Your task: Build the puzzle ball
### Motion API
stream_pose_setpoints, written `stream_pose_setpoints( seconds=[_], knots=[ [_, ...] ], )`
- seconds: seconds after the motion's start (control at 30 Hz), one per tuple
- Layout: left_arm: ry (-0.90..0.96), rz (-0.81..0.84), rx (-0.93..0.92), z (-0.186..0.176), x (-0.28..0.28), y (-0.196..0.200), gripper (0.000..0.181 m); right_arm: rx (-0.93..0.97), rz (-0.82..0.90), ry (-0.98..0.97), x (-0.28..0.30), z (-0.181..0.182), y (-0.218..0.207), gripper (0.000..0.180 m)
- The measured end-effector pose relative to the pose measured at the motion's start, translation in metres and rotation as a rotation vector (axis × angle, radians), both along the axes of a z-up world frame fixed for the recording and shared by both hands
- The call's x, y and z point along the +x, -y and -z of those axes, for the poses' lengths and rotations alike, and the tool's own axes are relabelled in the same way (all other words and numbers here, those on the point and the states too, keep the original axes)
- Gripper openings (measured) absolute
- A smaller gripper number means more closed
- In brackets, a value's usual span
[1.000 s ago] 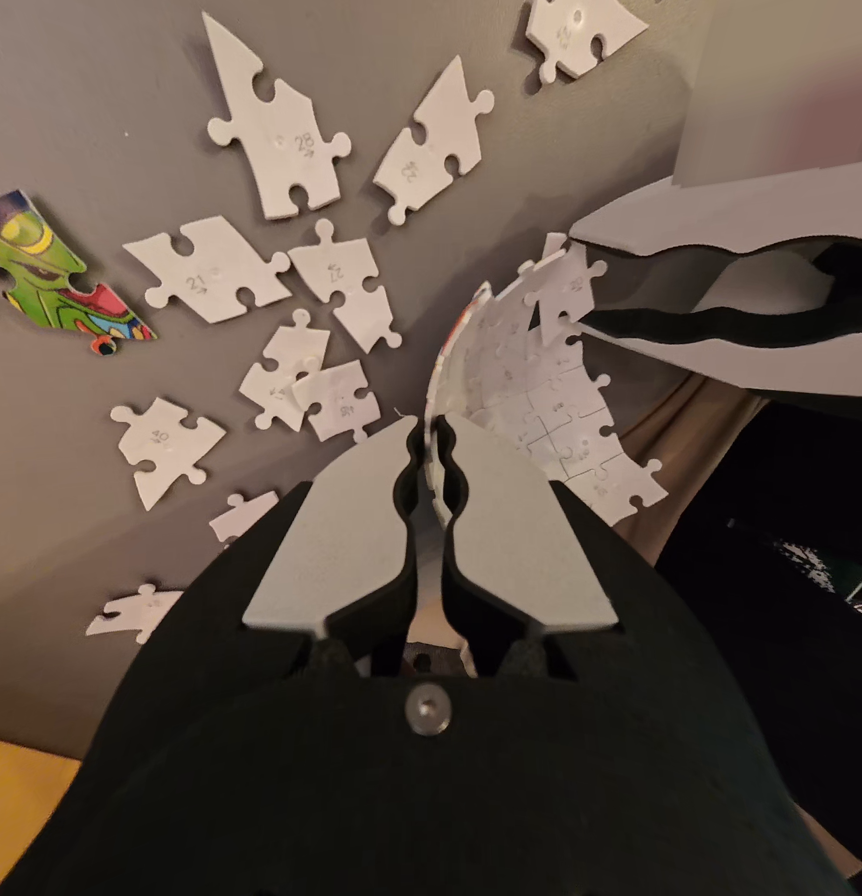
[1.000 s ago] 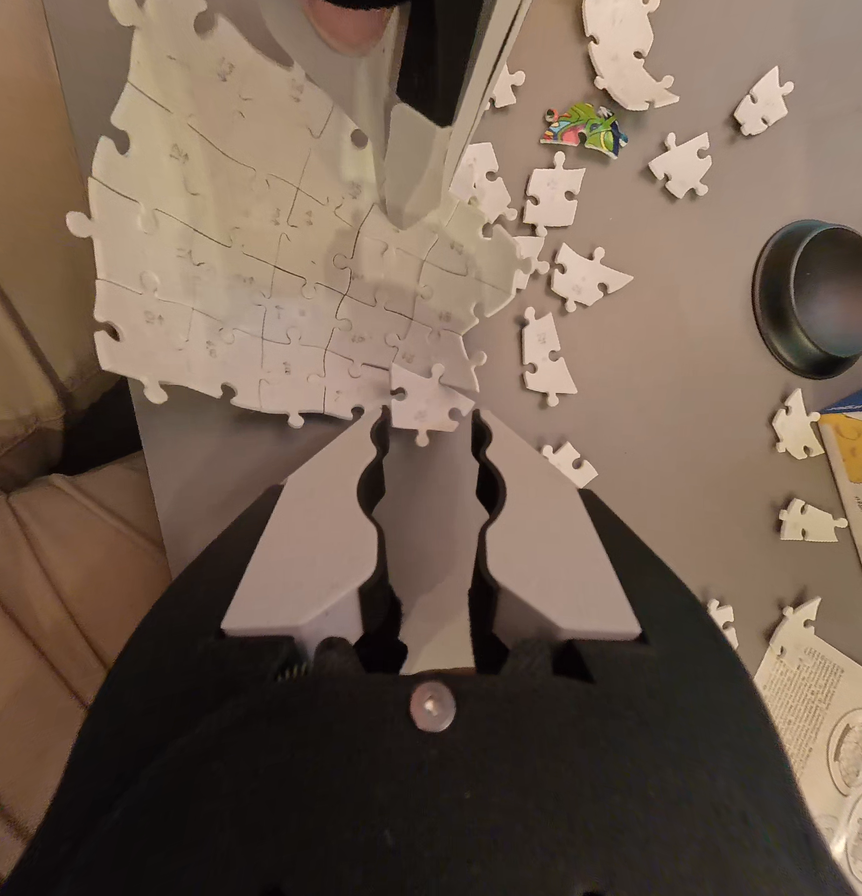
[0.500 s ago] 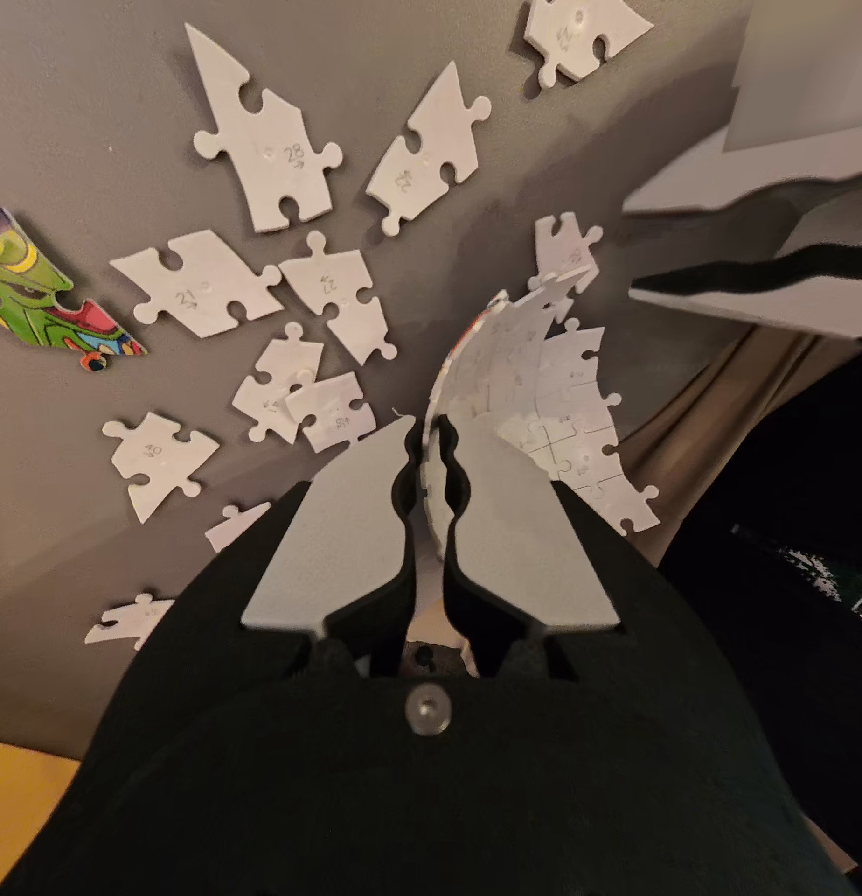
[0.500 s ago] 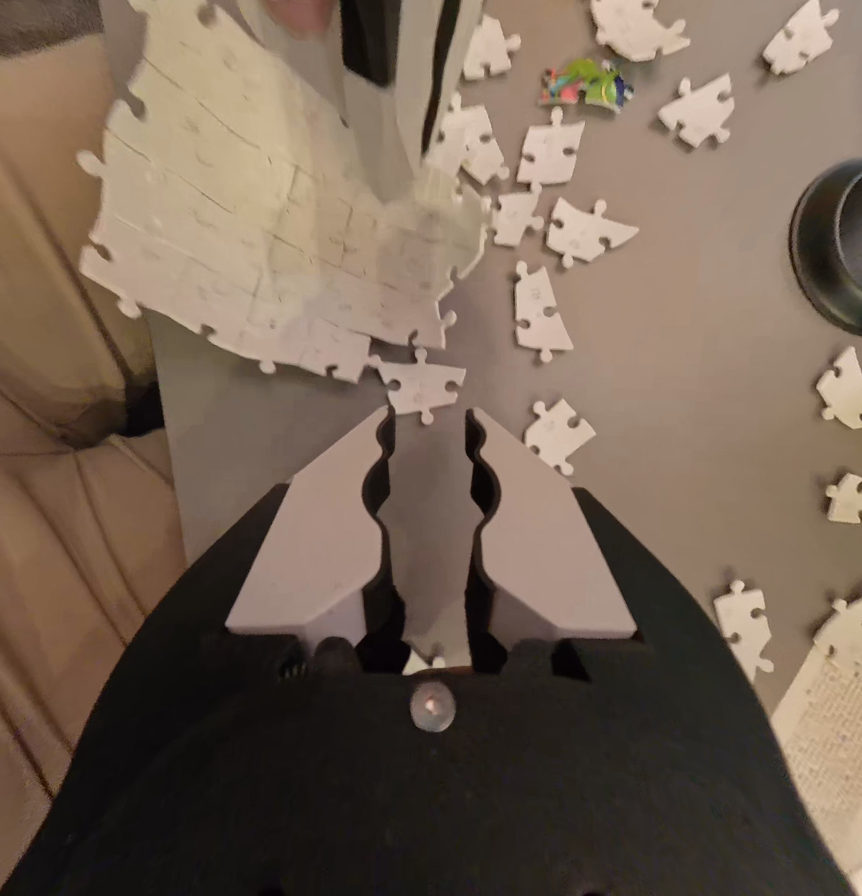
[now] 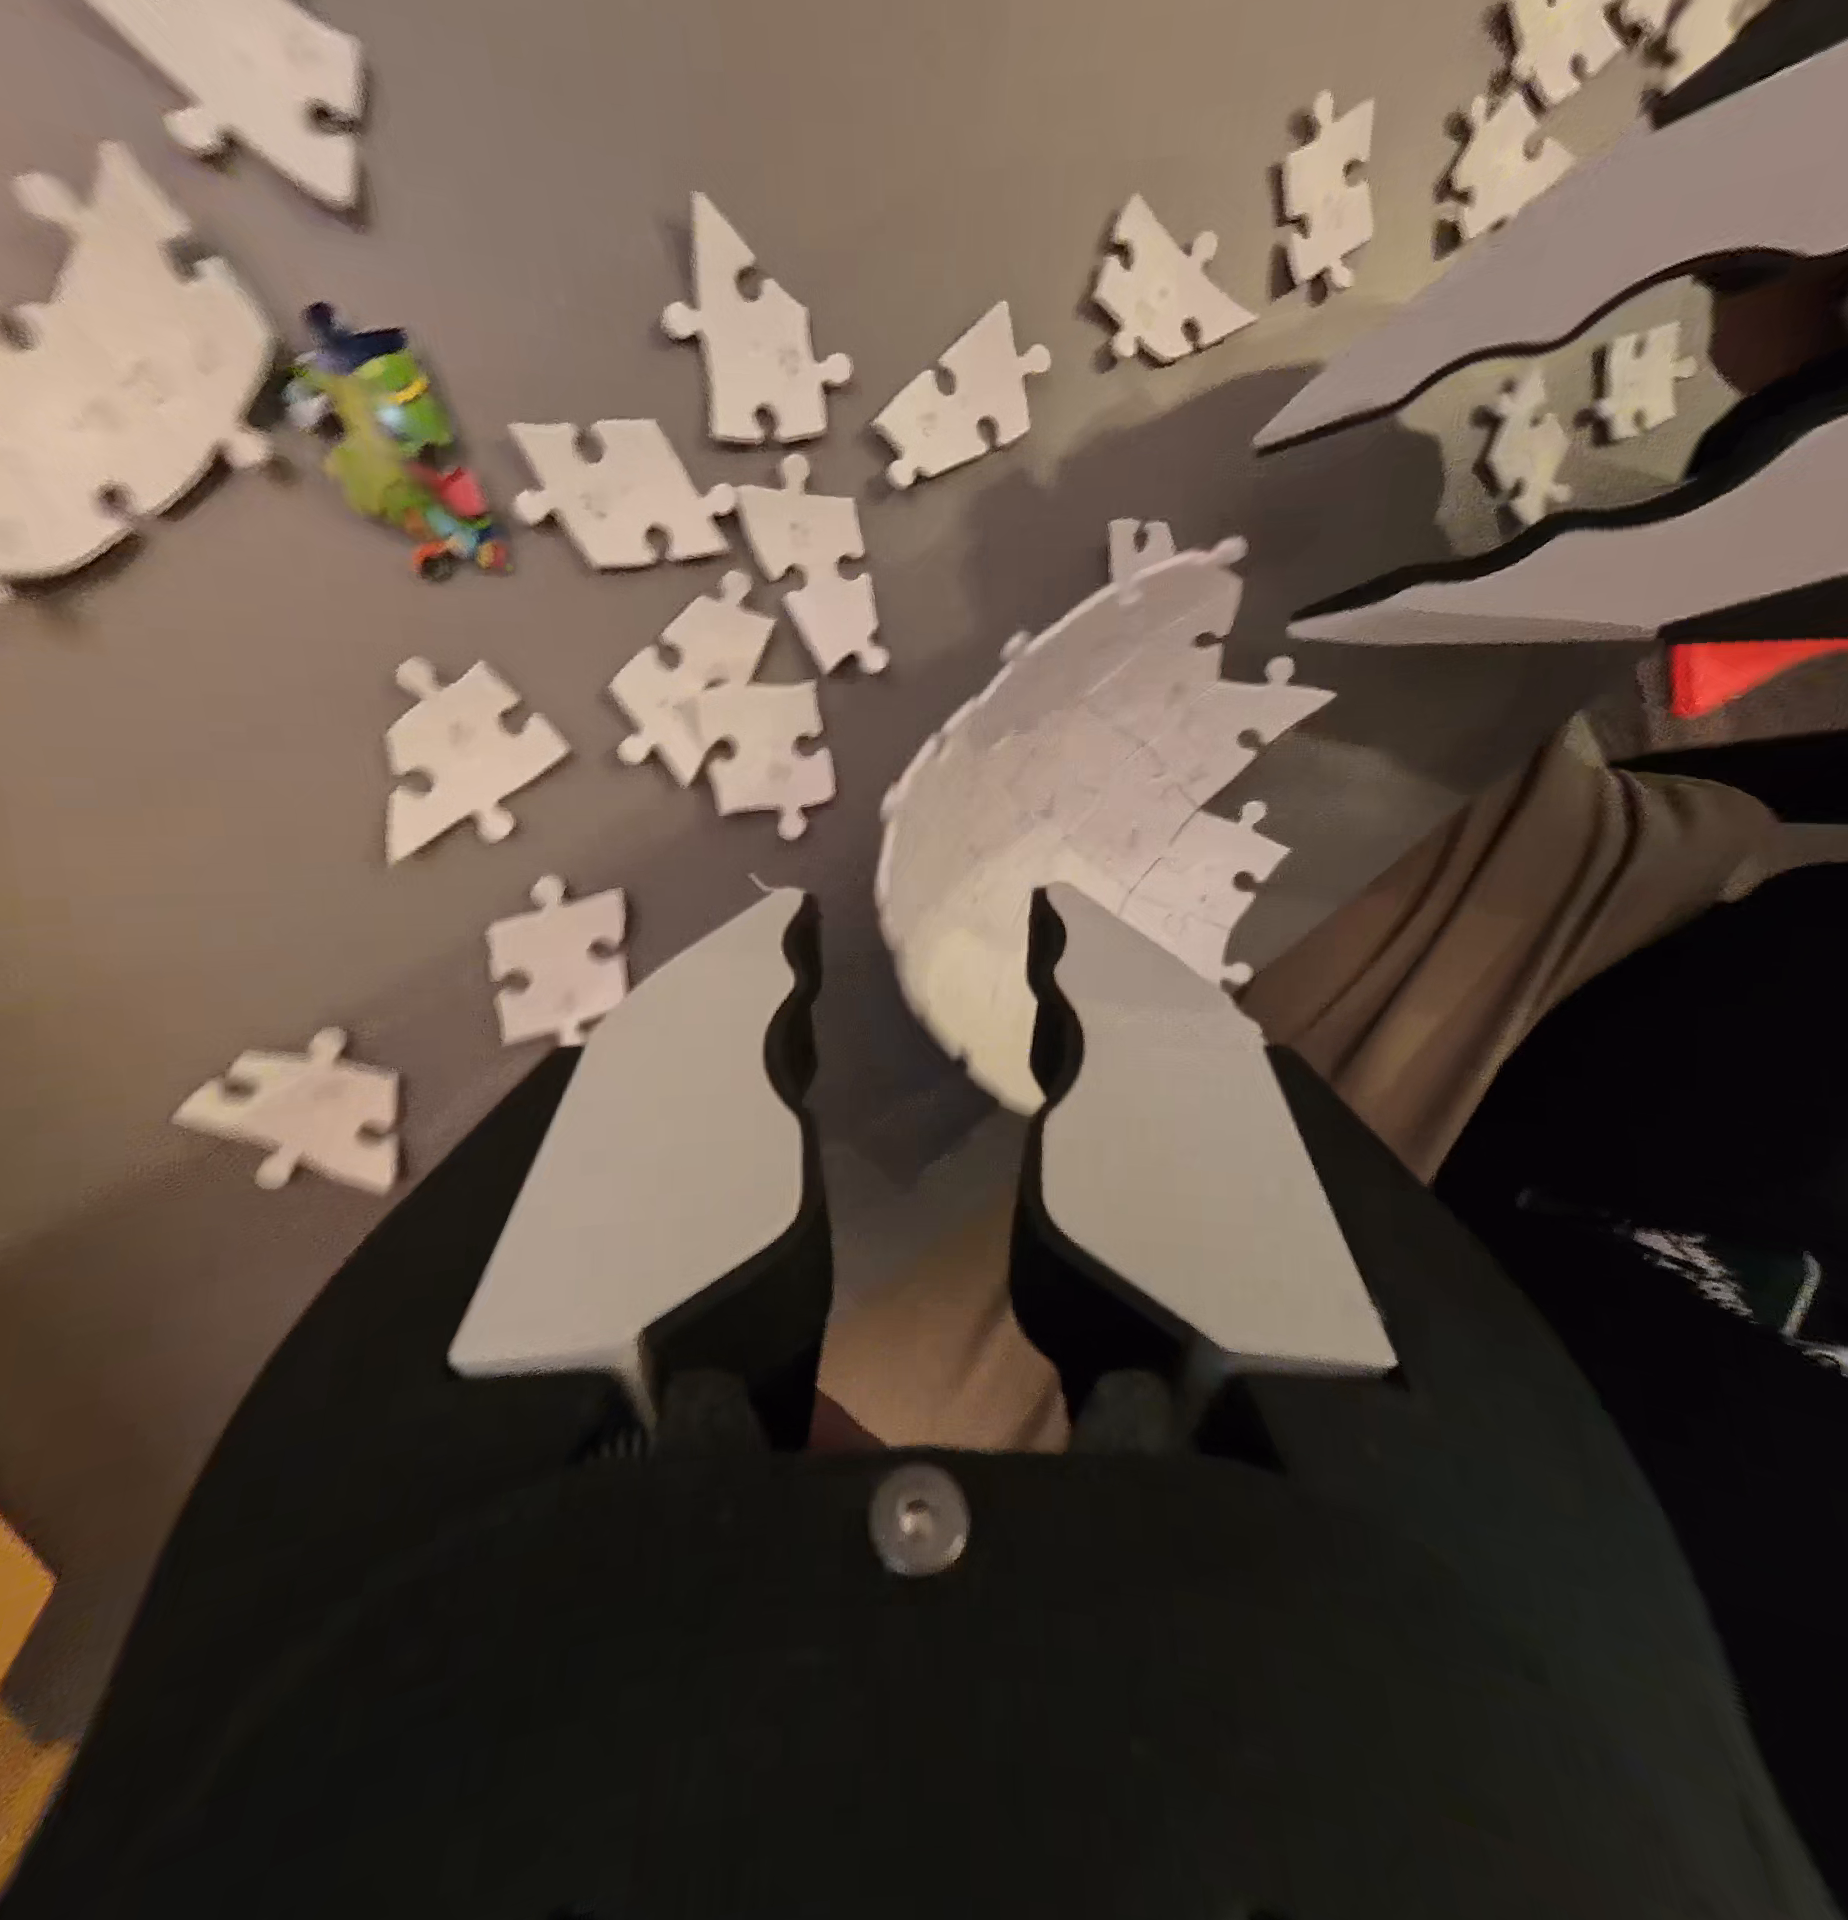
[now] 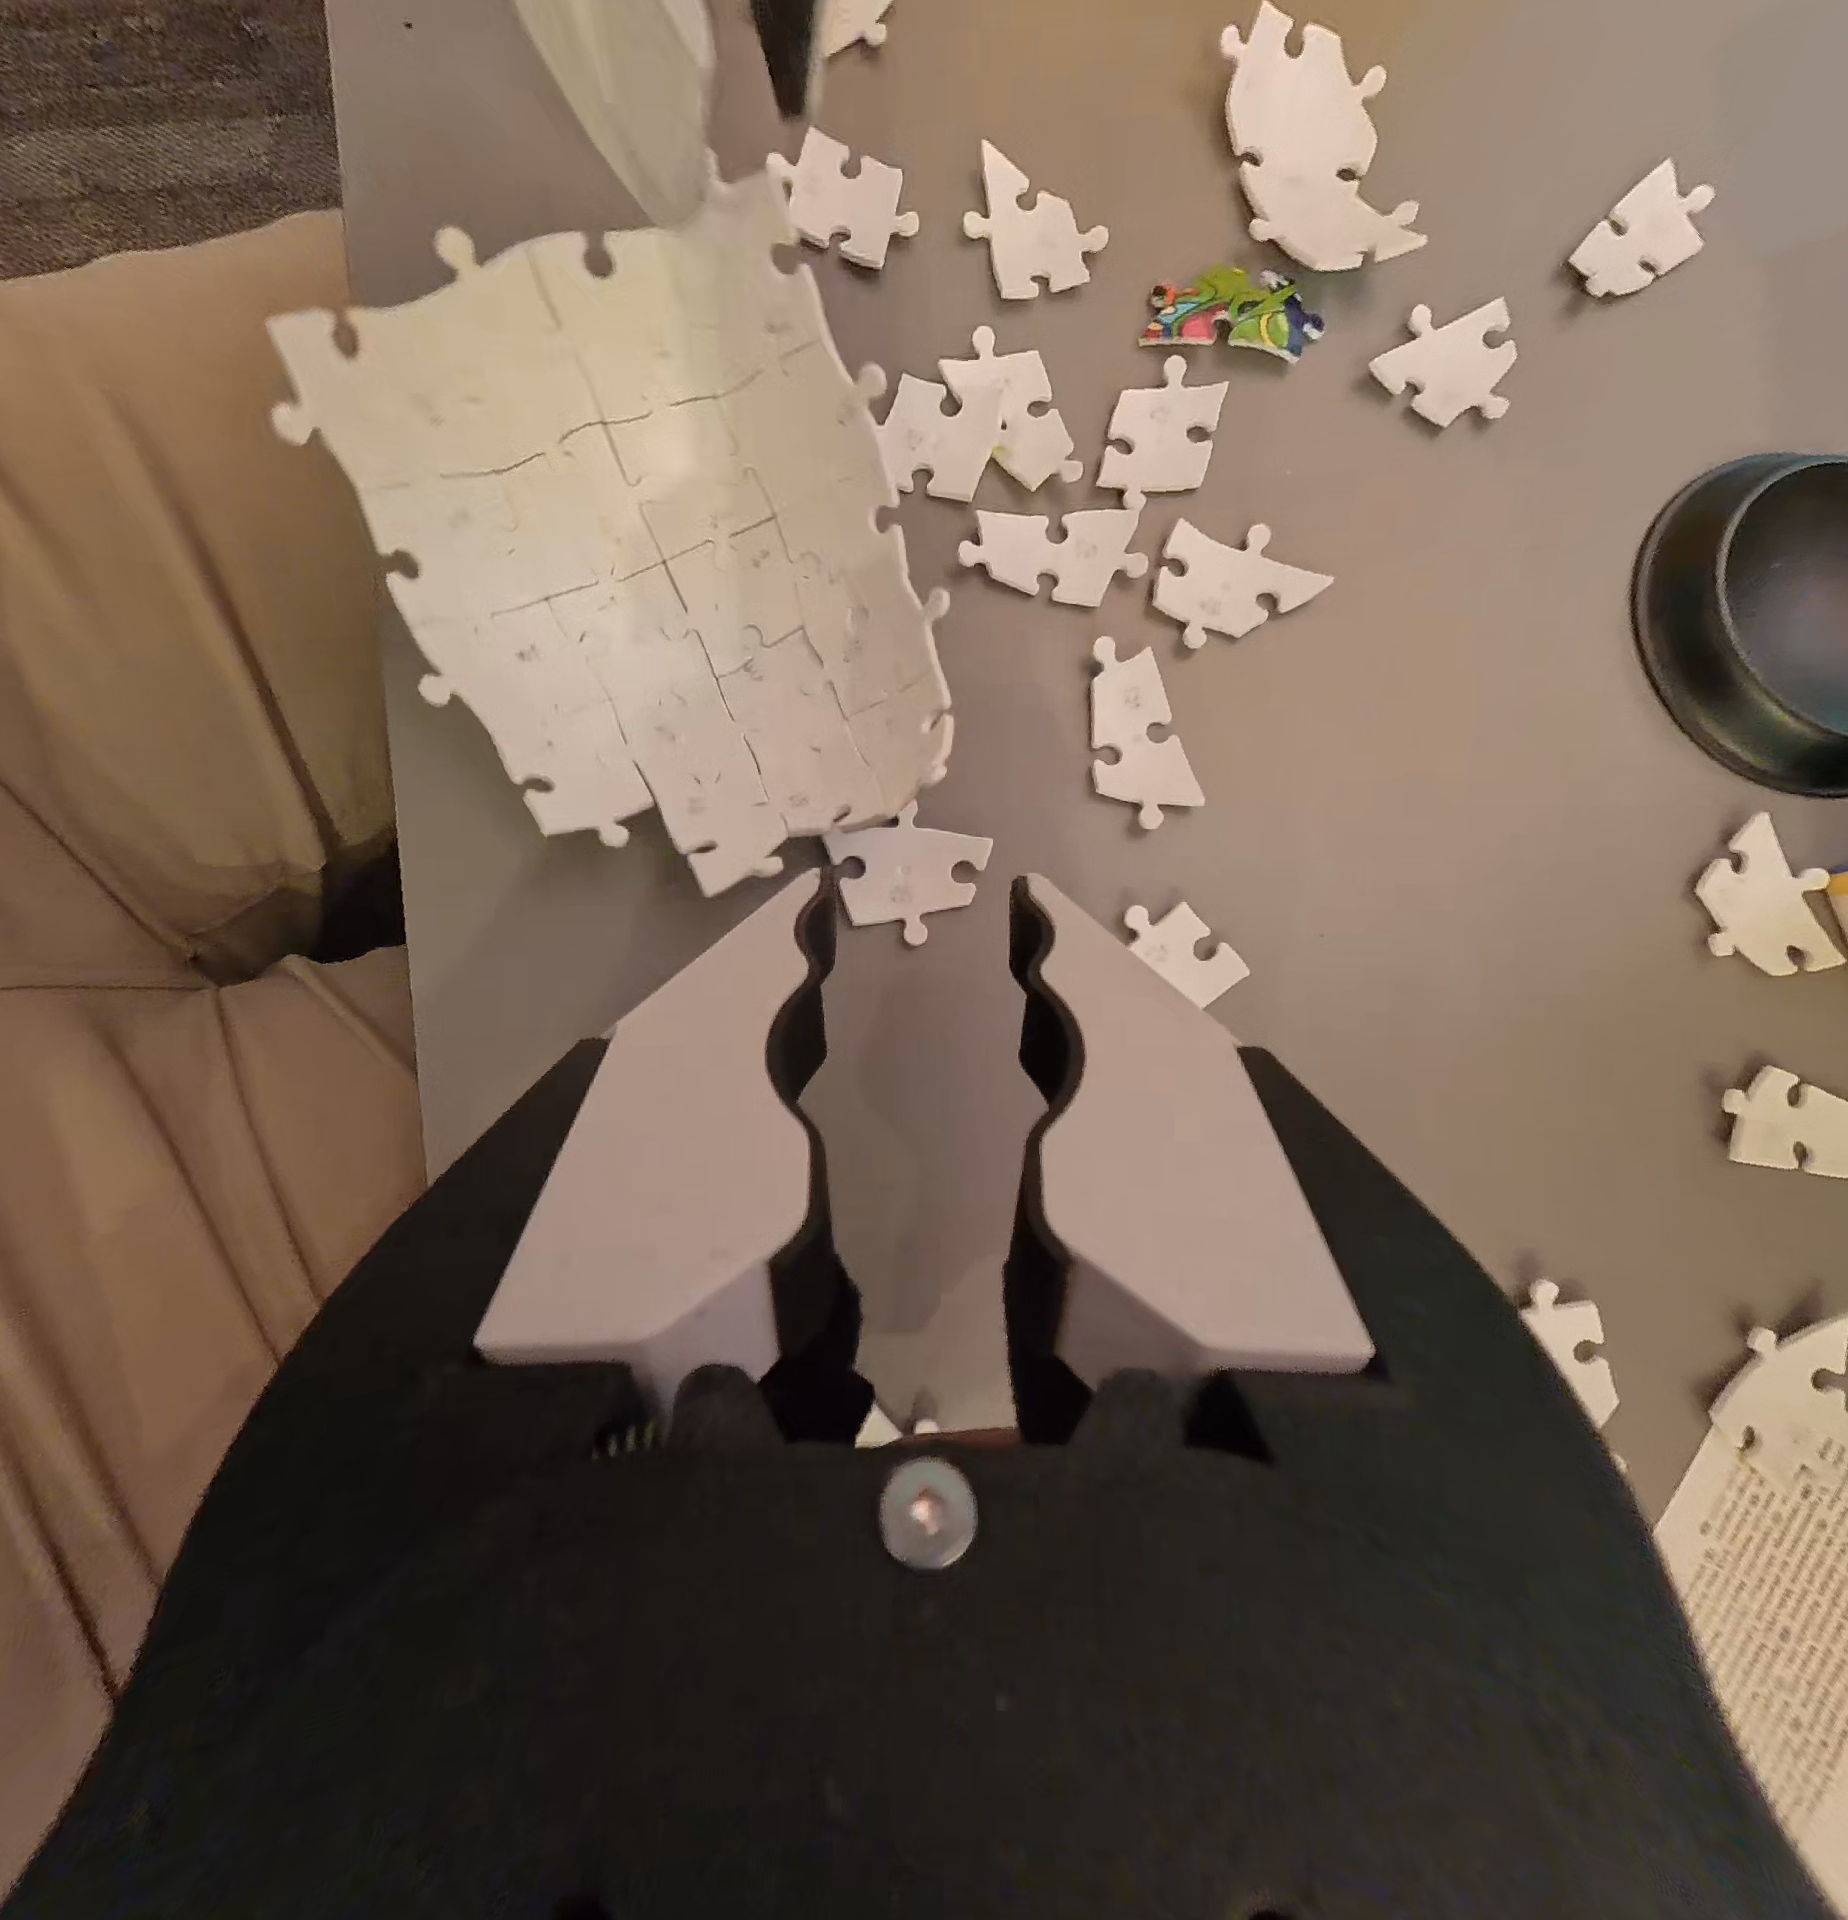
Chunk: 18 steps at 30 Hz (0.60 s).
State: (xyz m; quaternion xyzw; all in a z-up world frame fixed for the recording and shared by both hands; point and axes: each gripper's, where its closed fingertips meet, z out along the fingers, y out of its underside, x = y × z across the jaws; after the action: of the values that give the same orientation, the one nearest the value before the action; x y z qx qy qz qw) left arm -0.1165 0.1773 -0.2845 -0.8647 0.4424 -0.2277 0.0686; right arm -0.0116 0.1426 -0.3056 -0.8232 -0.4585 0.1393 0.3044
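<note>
Both claws are standing with their jaws apart and gripping nothing: the left gripper (image 5: 915, 914) is hanging open just in front of the curved assembled shell (image 5: 1086, 779), and the right gripper (image 6: 915, 894) is hovering open above the grey table (image 6: 1419, 935). Working left to right from the shell as landmark, the shell itself is sitting white side up at the table's left edge, beside a beige cushion (image 6: 151, 727); a loose single piece (image 6: 909, 868) is lying at its near lower corner, just ahead of the right gripper's tips. Further right, scattered loose pieces (image 6: 1143, 727) are lying white side up, with one colour-side-up piece (image 6: 1226, 312) beyond them and a black ring stand (image 6: 1772, 623) well to the right. The step in hand appears to be piece selection; the next move is likely calling for closing on the single piece by its edges and aligning its tabs with the shell's open rim. Faint marks are showing on the piece backs, and a printed sheet (image 6: 1772, 1621) is lying at the far right.
</note>
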Motion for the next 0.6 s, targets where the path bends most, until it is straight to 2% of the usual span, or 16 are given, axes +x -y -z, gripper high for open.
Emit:
stream_pose_setpoints(
  seconds=[0.13, 0.23, 0.33, 0.6],
  knots=[
    [0.064, -0.108, 0.044, -0.001, -0.024, 0.009, 0.047, -0.023, 0.006, -0.022, 0.001, 0.0, 0.002, 0.032],
    [0.079, -0.15, 0.006, 0.017, -0.03, 0.015, 0.047, -0.019, 0.008, -0.037, 0.0, -0.004, 0.002, 0.031],
    [0.081, -0.164, -0.009, 0.032, -0.027, 0.013, 0.045, -0.022, 0.004, -0.04, -0.002, -0.004, 0.004, 0.031],
    [0.109, -0.09, -0.008, 0.039, -0.007, 0.006, 0.025, -0.042, 0.011, -0.06, 0.001, -0.004, 0.005, 0.03]
  ],
)
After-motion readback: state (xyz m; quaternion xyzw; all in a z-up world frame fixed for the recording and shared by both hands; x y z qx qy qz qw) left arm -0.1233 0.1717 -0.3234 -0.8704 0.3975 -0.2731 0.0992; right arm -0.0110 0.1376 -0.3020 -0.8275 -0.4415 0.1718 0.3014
